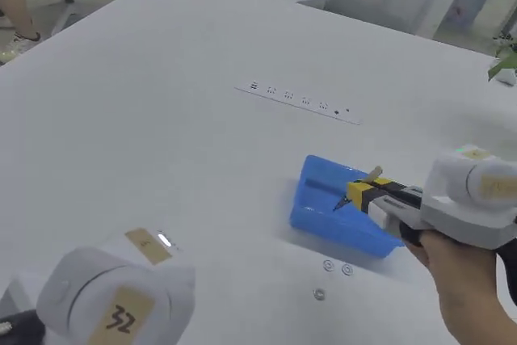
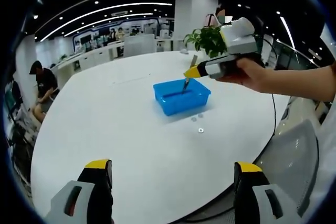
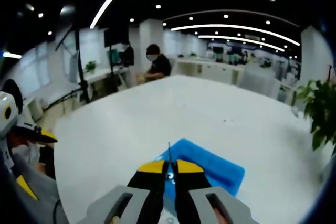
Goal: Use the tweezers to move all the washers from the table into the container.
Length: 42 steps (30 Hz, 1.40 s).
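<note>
A blue container (image 1: 321, 214) sits on the white table, also seen in the left gripper view (image 2: 181, 95) and the right gripper view (image 3: 215, 170). My right gripper (image 1: 357, 194) hovers over it, shut on thin tweezers (image 1: 341, 203) whose tips point down into the container. In the right gripper view the jaws (image 3: 169, 169) clamp the tweezers (image 3: 169, 153). Whether the tips hold a washer I cannot tell. Three washers (image 1: 328, 265) (image 1: 347, 269) (image 1: 319, 295) lie on the table just before the container. My left gripper (image 2: 170, 179) stands open, far back from it.
A recessed socket strip (image 1: 299, 101) runs across the table beyond the container. A potted plant (image 2: 207, 40) stands at the table's far edge. A chair (image 2: 294, 156) sits beside the table. People sit at desks in the background.
</note>
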Each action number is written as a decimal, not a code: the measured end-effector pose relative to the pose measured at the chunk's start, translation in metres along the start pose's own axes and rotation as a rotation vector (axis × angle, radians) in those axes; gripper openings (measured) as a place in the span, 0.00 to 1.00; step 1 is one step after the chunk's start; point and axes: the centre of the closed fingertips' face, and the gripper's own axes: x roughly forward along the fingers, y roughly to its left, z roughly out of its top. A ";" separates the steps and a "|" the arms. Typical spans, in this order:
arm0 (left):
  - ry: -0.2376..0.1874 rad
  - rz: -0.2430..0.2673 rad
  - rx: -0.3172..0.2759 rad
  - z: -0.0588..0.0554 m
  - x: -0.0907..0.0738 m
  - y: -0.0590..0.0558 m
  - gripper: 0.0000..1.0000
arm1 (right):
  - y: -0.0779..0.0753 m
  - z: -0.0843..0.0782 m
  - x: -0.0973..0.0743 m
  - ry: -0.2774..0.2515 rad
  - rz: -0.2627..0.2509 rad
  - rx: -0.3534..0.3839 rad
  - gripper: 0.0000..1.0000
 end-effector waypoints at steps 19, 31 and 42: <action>-0.009 0.002 0.001 0.002 -0.001 0.000 0.98 | 0.028 -0.055 -0.011 0.090 0.040 0.049 0.02; 0.004 0.005 0.005 -0.001 0.000 0.001 0.98 | 0.022 -0.069 0.002 0.130 0.038 0.055 0.02; 0.013 0.005 0.013 -0.002 0.000 0.000 0.97 | 0.024 -0.075 0.000 0.124 0.039 0.038 0.02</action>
